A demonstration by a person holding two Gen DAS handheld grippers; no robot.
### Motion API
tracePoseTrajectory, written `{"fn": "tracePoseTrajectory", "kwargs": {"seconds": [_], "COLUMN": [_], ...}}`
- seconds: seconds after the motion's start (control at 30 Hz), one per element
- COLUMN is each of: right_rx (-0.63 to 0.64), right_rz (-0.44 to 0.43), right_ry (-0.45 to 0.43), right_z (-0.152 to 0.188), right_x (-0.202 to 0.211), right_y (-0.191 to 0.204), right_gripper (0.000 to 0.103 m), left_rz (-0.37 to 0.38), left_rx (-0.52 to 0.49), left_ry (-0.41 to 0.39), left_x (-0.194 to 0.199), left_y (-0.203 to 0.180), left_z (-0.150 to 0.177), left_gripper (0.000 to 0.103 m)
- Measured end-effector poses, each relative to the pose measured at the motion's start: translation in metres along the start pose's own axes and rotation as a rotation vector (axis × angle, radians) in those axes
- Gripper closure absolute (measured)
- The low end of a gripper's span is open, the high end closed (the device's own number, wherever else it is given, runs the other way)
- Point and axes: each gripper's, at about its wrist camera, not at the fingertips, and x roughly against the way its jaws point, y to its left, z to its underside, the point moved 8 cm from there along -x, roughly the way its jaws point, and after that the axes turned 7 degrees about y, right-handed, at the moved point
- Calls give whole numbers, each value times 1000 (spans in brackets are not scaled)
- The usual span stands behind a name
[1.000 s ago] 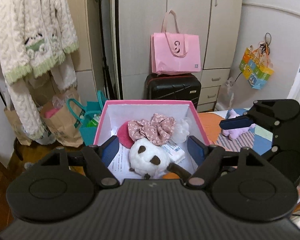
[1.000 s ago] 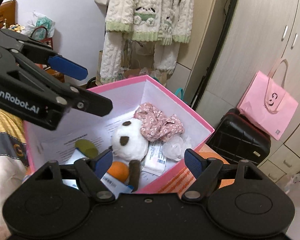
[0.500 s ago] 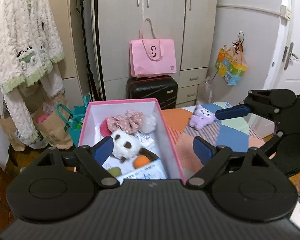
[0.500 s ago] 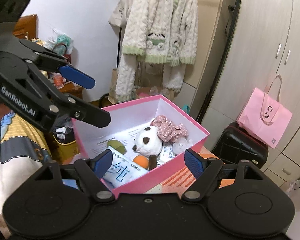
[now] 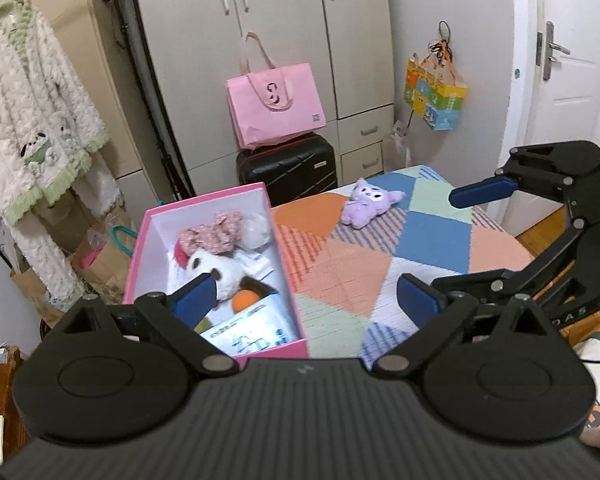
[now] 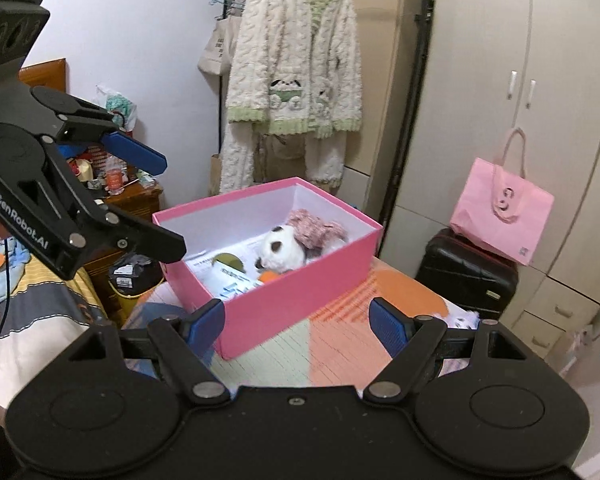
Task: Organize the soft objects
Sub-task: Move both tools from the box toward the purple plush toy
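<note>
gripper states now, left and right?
Left hand-held gripper: open, empty; jaws have just been opening.
Right hand-held gripper: open, holding nothing.

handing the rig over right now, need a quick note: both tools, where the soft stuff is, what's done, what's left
Left tool: open, empty, jaws have just been opening wider.
Right tool: open, empty.
Pink box sits on the patchwork bedspread. In it: white plush toy, floral scrunchie, an orange ball and some packets.
Done: those soft things are boxed.
Left: the purple plush toy lies on the bedspread outside the box, beyond both tools. It probably goes in next.
</note>
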Motion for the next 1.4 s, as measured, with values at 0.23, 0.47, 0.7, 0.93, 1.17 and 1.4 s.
{"fn": "tracePoseTrajectory", "kwargs": {"seconds": [0.23,0.47,0.7,0.93,1.17,1.4], "right_rx": [-3,14,-5,27,28,24], "right_rz": [33,58,90,81,186,101], "right_ry": [-69,-110,-73,-35,-52,1], "right_z": [21,32,57,62,58,62], "right_x": [5,-7,-62,-109,-158,-200], "right_y": [-27,-56,-89,-117,-164,-197], "right_gripper": [14,12,12,12,12,12], "left_rz": [149,208,240,227,222,126], "left_rx": [56,95,149,200,318,382], "left_ry": [-45,-78,-73,-68,-87,-51], "left_x": [-23,-63,-118,-175,-230,-281], "left_y": [-33,-53,-64,-65,-52,-50], "left_z": [-17,-37,-39,-42,-49,-61], "left_gripper": [5,5,5,6,7,9]}}
